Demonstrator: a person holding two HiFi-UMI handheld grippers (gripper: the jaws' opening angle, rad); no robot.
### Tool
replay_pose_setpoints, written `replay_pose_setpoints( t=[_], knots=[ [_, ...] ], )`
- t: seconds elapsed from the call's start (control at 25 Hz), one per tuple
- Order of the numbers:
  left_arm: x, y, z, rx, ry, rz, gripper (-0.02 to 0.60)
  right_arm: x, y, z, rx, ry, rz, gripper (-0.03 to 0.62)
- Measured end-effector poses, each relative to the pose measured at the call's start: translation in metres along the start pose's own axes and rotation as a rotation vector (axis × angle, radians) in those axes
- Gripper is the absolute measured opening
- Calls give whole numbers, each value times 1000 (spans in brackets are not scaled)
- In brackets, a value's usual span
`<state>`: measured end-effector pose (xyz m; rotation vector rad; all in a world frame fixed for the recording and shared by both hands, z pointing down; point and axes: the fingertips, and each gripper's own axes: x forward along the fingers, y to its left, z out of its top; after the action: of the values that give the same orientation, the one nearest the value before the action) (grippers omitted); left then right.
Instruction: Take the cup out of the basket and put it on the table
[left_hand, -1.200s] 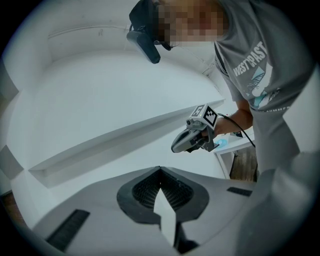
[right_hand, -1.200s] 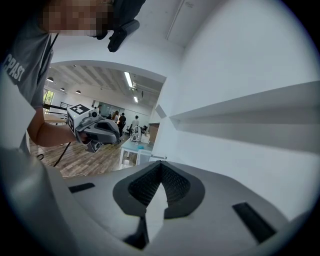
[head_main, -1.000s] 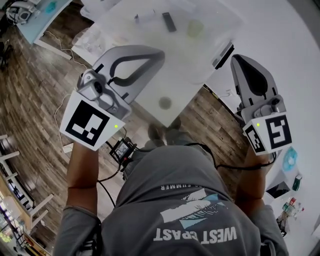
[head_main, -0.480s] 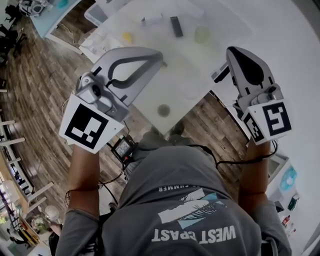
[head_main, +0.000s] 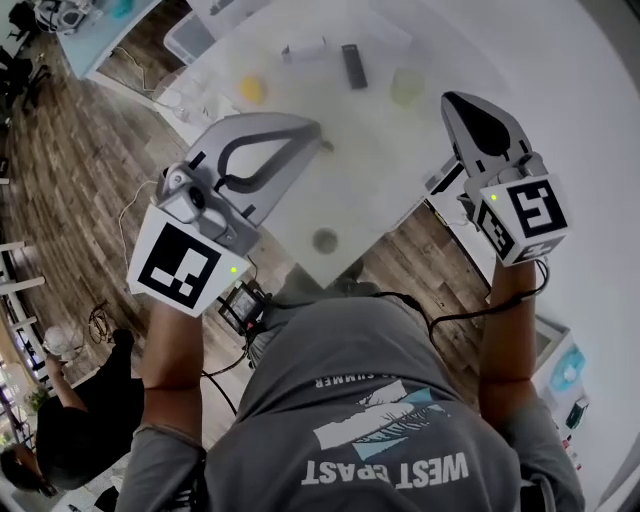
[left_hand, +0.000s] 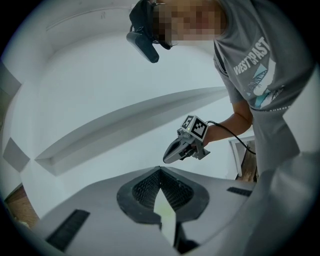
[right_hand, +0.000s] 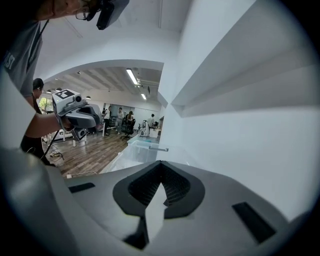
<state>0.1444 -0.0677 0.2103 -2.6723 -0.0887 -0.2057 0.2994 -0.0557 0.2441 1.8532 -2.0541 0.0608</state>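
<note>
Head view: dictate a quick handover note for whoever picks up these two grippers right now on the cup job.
Left gripper: shut, empty, held above the near edge of the white table.
Right gripper: shut, empty, raised by the table's right side.
Cup: a pale green cup-like thing far across the table, beside a dark flat bar. Glare hides whether a basket surrounds it.
Done: nothing; the cup is untouched.
Left: reach across, open a gripper, grasp the cup, lift it out, set it on bare tabletop.
</note>
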Motion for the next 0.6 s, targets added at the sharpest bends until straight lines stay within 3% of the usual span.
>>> replay_pose_setpoints(
  t=[0.6],
  knots=[
    [-1,49,-44,-62,8,-6,9,128,-63,-60,43,247,-30,12]
  ],
)
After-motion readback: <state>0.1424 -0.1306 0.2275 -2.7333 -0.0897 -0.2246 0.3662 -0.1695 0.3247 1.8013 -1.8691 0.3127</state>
